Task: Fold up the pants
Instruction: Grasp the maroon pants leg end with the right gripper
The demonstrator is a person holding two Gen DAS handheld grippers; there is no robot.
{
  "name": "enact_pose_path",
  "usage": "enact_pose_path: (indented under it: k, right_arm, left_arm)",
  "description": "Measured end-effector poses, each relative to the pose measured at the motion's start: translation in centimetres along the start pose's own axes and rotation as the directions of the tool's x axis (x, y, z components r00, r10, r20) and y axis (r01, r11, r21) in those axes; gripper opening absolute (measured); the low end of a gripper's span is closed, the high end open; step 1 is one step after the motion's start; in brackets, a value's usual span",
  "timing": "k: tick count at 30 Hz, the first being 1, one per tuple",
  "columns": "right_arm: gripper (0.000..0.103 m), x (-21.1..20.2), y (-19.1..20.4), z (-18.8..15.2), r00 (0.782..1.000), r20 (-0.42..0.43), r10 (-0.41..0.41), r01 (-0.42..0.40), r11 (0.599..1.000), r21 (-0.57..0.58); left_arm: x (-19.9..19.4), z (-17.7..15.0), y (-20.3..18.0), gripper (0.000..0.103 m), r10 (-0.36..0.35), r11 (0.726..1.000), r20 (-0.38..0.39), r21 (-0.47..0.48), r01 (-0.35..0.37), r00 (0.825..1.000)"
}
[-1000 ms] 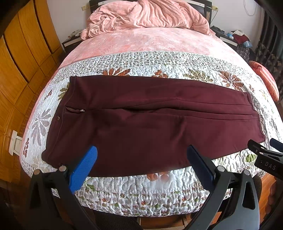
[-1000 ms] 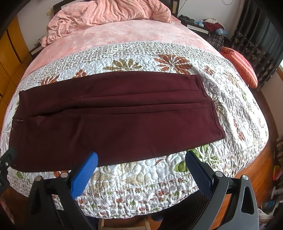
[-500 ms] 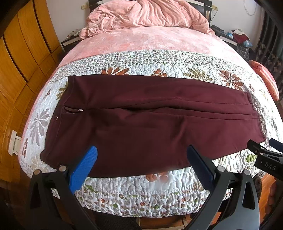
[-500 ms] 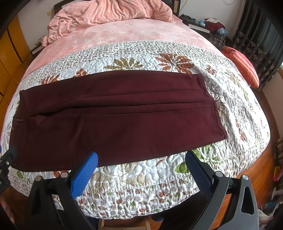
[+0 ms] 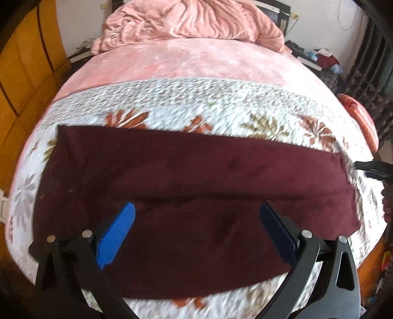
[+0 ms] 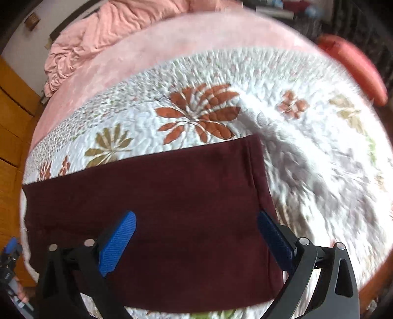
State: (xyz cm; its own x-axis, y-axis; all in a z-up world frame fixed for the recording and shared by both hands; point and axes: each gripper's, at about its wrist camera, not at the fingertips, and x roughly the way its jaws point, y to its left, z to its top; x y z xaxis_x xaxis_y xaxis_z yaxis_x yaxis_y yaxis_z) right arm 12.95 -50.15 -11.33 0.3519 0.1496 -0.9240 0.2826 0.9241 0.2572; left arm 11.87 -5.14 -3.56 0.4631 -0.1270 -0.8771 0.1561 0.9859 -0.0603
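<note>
Dark maroon pants (image 5: 186,186) lie flat across the quilted bed, waist to the left, leg cuffs to the right. In the left wrist view my left gripper (image 5: 196,216) is open and empty, hovering over the middle of the pants. In the right wrist view my right gripper (image 6: 196,225) is open and empty above the cuff end of the pants (image 6: 172,201), its right finger (image 6: 275,243) near the cuff edge. The right gripper also shows at the right edge of the left wrist view (image 5: 373,169). Both views are blurred.
A floral quilt (image 5: 196,103) covers the bed's near half, with pink bedding (image 5: 191,22) heaped at the head. Wooden wardrobes (image 5: 24,73) stand on the left. An orange cushion (image 6: 353,66) lies at the bed's right side.
Both grippers have moved forward over the bed and closer to the pants. The right gripper has shifted toward the cuff end. Both stay open.
</note>
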Motion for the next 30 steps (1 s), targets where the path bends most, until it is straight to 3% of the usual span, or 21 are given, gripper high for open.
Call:
enact_pose_path:
  k: [4, 7, 9, 13, 15, 18, 19, 21, 22, 25, 26, 28, 30]
  right_arm:
    - [0.098, 3.8, -3.6, 3.1, 0.997, -0.067, 0.029, -0.026, 0.999, 0.048]
    - [0.096, 5.6, -5.0, 4.2, 0.992, -0.099, 0.076, -0.071, 0.996, 0.048]
    - [0.088, 6.7, -5.6, 4.6, 0.986, -0.117, 0.117, -0.111, 0.992, 0.057]
    - [0.088, 7.9, -6.1, 4.9, 0.975, -0.135, 0.178, -0.172, 0.984, 0.054]
    - [0.088, 7.9, -6.3, 5.4, 0.975, -0.125, 0.182, -0.177, 0.983, 0.048]
    - [0.087, 7.6, -6.8, 6.3, 0.993, -0.100, 0.064, -0.063, 0.998, 0.009]
    - [0.087, 7.6, -7.1, 6.3, 0.992, -0.103, 0.065, -0.065, 0.998, 0.011]
    - [0.087, 7.8, -7.6, 6.2, 0.979, -0.116, 0.170, -0.166, 0.985, 0.045]
    - [0.084, 8.2, -7.7, 5.9, 0.972, -0.126, 0.197, -0.191, 0.980, 0.060]
    - [0.069, 8.1, -6.5, 5.4, 0.985, -0.116, 0.131, -0.135, 0.990, -0.028]
    - [0.048, 7.9, -6.2, 5.2, 0.988, -0.109, 0.113, -0.119, 0.991, -0.055]
    - [0.020, 7.4, -5.6, 4.9, 0.994, -0.097, 0.058, -0.069, 0.991, -0.117]
    - [0.019, 5.8, -5.2, 4.6, 0.994, -0.050, 0.093, -0.100, 0.982, -0.161]
  left_arm:
    - [1.6, 2.1, -1.9, 0.100, -0.037, 0.999, 0.014, 0.007, 0.037, 0.999]
    - [4.0, 2.3, -3.2, 0.100, -0.028, 0.999, -0.042, 0.030, 0.029, 0.999]
    - [5.5, 1.9, -3.7, 0.100, -0.018, 0.999, -0.087, 0.047, 0.022, 0.996]
    - [7.7, 1.3, -4.9, 0.100, -0.020, 0.997, -0.137, 0.073, 0.030, 0.990]
    - [8.0, 1.4, -5.4, 0.100, -0.024, 0.996, -0.136, 0.084, 0.035, 0.990]
    - [8.1, 1.8, -6.1, 0.100, -0.039, 0.995, -0.123, 0.091, 0.050, 0.992]
    - [8.0, 2.0, -6.3, 0.100, -0.043, 0.994, -0.114, 0.095, 0.054, 0.993]
    - [8.0, 2.3, -6.5, 0.100, -0.049, 0.994, -0.104, 0.097, 0.059, 0.993]
    - [7.9, 2.4, -6.7, 0.100, -0.059, 0.993, -0.095, 0.097, 0.068, 0.994]
    - [8.4, 2.8, -7.2, 0.100, -0.060, 0.992, -0.098, 0.106, 0.070, 0.993]
    - [8.6, 2.8, -7.4, 0.100, -0.061, 0.992, -0.097, 0.108, 0.072, 0.993]
    - [9.0, 3.1, -7.6, 0.100, -0.073, 0.989, -0.100, 0.122, 0.085, 0.992]
    - [9.7, 3.5, -7.9, 0.100, -0.073, 0.985, -0.103, 0.151, 0.089, 0.992]
